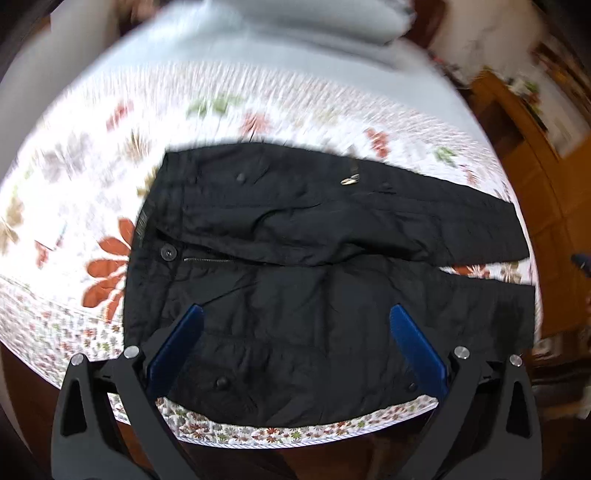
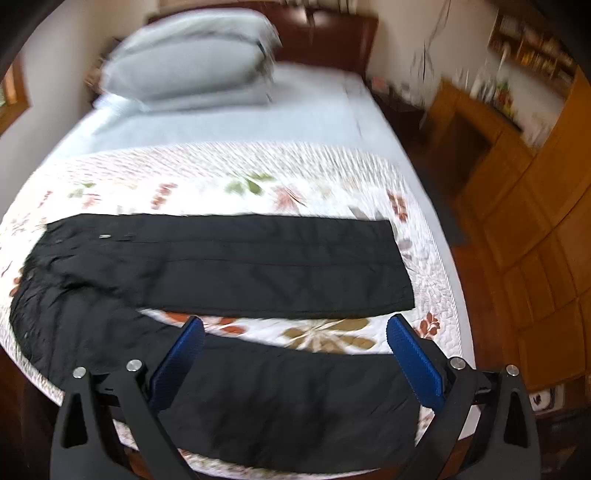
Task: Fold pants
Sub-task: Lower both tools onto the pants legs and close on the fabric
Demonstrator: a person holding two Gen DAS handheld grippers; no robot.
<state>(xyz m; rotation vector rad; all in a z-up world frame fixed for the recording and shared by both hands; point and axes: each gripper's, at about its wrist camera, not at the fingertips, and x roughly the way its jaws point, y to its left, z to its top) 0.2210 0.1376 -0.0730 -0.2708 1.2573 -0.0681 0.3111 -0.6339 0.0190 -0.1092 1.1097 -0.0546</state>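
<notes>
Both claws are spread wide with nothing between their blue pads. Left claw hangs over the waist end of the pants, its pads on either side of the near hip area, not pinching cloth. Right claw hangs over the near leg, its pads also apart and holding nothing; whether either claw touches the fabric cannot be told.

From the left: the black pants lie flat and face up on a floral quilt, the waistband at the left end with a button and a zipper just right of it. Further right the two legs split, a wedge of quilt showing between them. In the right wrist view the far leg runs straight across to a square hem near the right edge of the quilt, while the near leg curves along the front edge of the bed.

Beyond the quilt is a pale sheet, with a pillow at its left against a dark headboard. Wooden cabinets stand at the far right. Both views are motion-blurred.
</notes>
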